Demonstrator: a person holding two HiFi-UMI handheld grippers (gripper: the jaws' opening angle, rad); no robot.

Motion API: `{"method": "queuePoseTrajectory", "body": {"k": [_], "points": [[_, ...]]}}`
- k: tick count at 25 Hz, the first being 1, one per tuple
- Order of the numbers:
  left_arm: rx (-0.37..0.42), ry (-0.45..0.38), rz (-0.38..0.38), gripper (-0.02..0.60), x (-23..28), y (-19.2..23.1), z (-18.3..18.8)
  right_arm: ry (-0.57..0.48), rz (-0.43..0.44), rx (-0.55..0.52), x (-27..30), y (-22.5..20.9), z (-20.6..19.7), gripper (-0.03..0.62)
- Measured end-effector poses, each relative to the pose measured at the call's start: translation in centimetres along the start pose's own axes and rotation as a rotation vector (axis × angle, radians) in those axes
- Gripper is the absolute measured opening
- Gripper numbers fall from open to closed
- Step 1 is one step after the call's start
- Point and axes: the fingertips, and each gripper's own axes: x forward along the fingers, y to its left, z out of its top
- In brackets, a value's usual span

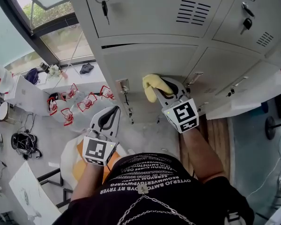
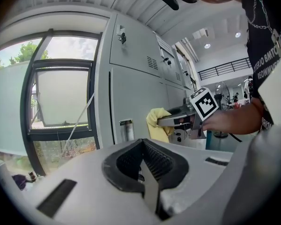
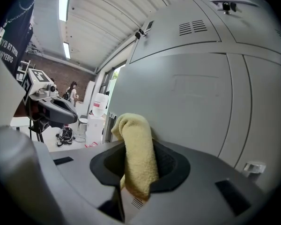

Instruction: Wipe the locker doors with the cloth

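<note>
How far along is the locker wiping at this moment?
Done: the yellow cloth is clamped in the right gripper. In hand: it seems pressed against a lower locker door. Left: no door shows wipe traces, so coverage is unclear. The left gripper idles shut, empty.

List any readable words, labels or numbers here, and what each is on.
Shirt: rows of white print, upside down, too distorted to read.
Left gripper and right gripper cubes: square patterns, no words.
Cloth tag: fine lines only, unreadable.
Locker doors: no readable label.
</note>
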Motion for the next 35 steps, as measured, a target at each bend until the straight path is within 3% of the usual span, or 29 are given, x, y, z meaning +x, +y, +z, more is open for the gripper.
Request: {"method": "queuePoseTrajectory", "body": {"k": [20, 26, 29, 35], "points": [[-0.032, 0.000, 0.098, 0.006, 2.2, -5.3, 1.0, 0.053, 0.016, 0.011, -4.7, -7.1, -3.0, 0.100], [-0.042, 0.012, 0.146, 0.005, 1.2, -5.0, 0.7, 0.051, -0.054, 0.001, -6.1, -8.3, -3.3, 0.101], [-0.041, 0.030, 0.162, 0.005, 0.4, -4.6, 0.2, 0.032, -0.036, 0.027, -6.7, -7.6, -3.1, 0.100], [-0.033, 0.047, 0.179, 0.005, -1.5, -3.5, -0.3, 0.006, 0.107, 0.091, -4.4, -1.7, -3.4, 0.100]]}}
